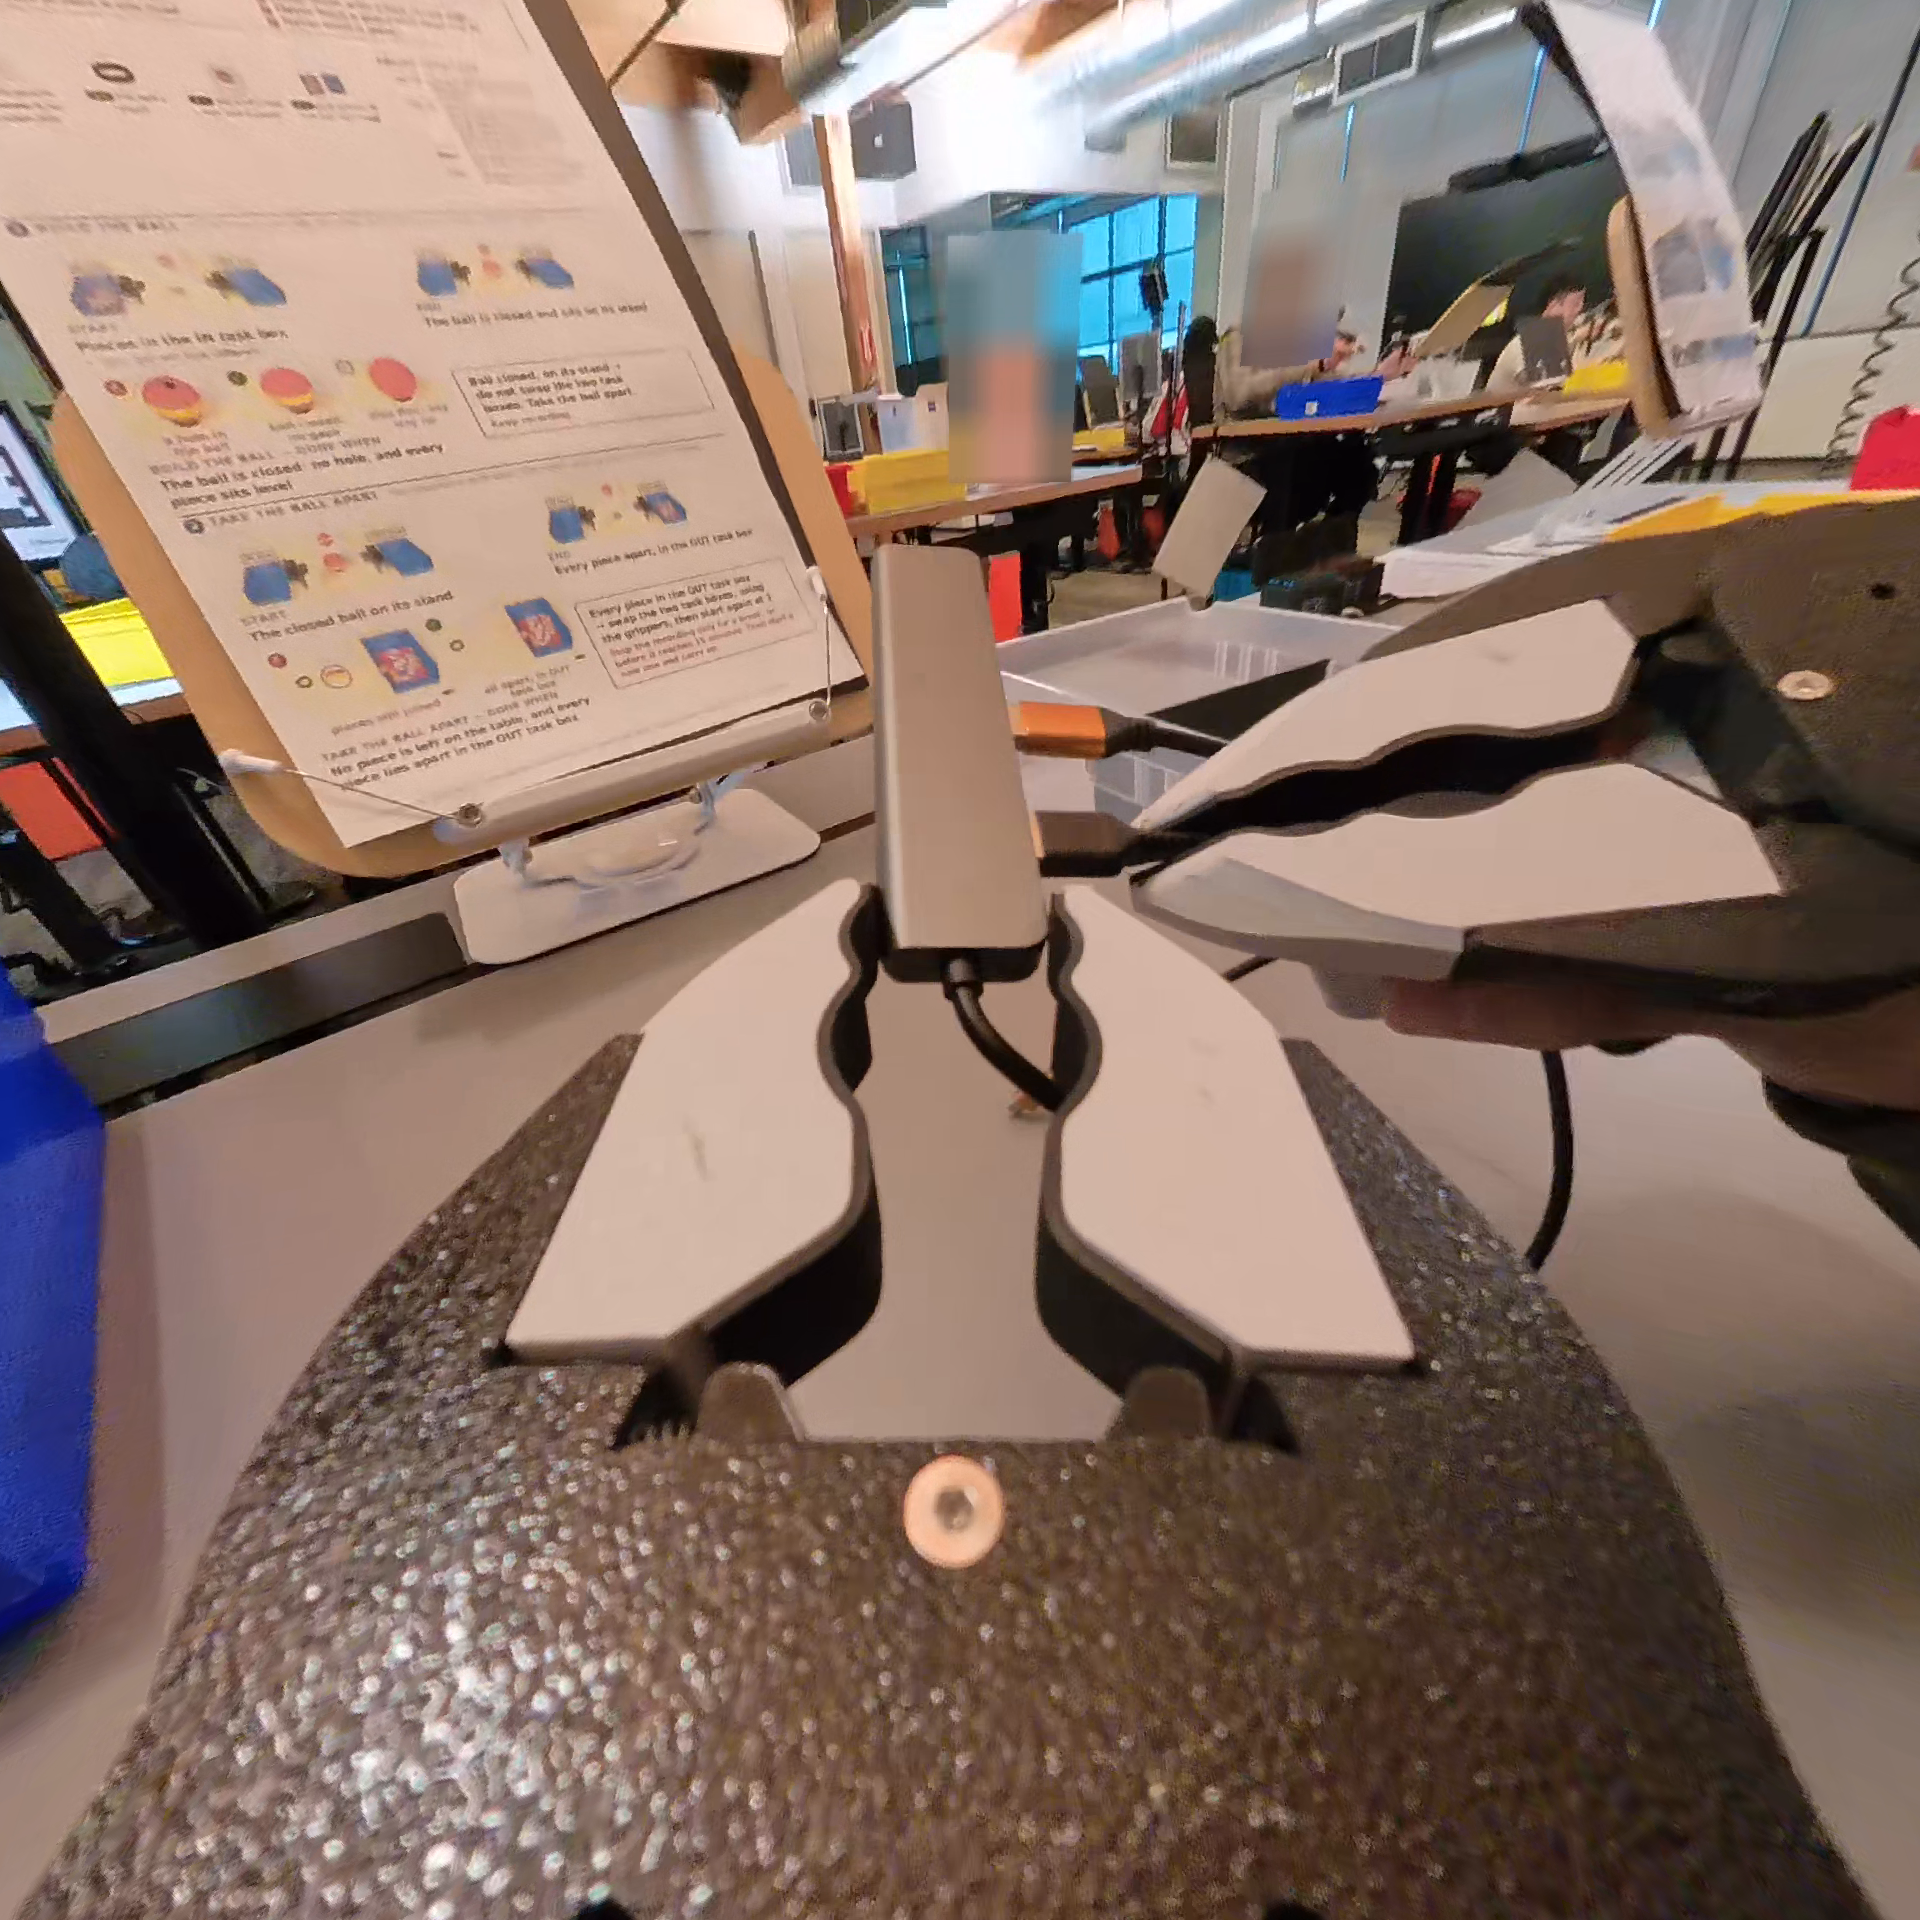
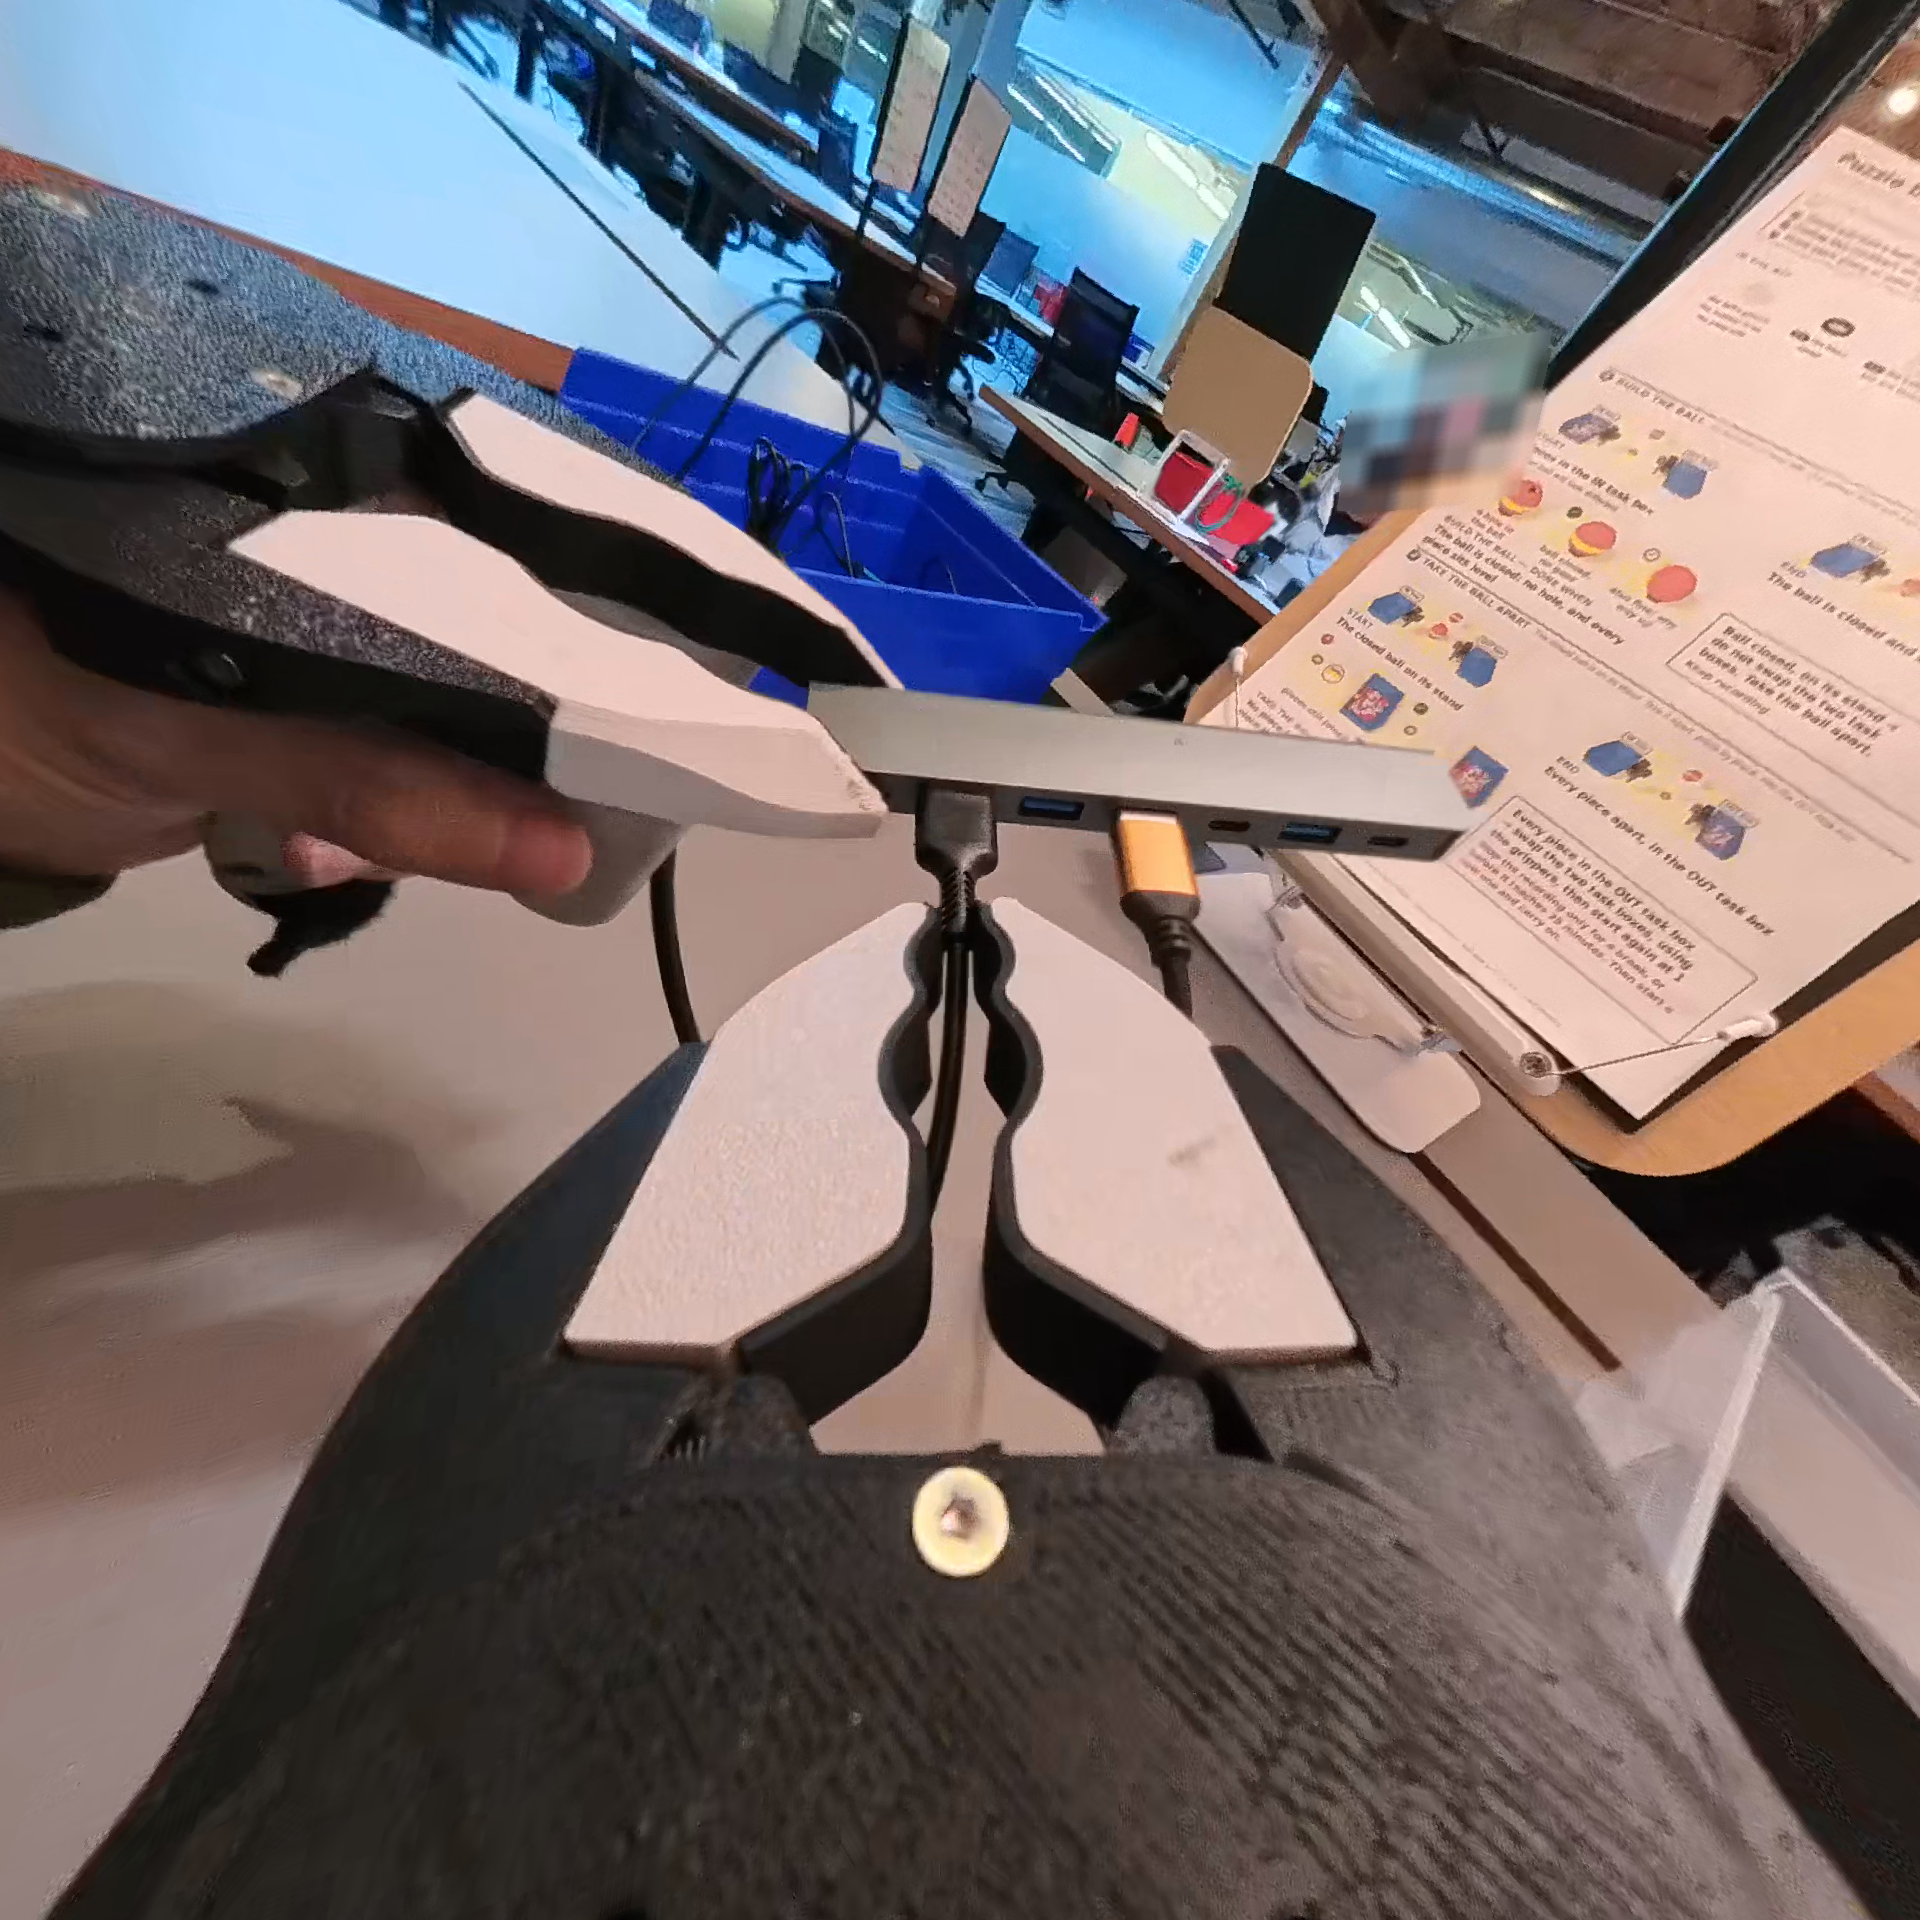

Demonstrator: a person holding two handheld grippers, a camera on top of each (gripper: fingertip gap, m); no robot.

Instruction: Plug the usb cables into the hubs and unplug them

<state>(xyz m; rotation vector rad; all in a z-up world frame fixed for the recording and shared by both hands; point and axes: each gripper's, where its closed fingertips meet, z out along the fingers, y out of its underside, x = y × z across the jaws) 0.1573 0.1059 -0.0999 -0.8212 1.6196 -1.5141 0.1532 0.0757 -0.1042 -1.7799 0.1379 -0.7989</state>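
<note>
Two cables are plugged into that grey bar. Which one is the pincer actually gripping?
The black cable, pinched just below its plug by the right gripper. The orange-plugged cable beside it hangs untouched.

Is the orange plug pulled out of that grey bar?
No, the orange plug sits in a port of the grey hub, beside the black plug.

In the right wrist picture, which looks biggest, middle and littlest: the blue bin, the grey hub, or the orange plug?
1. Blue bin, biggest, though it sits farther from the camera.
2. Grey hub, long and thin.
3. Orange plug, littlest, stuck in the hub's side.
</note>
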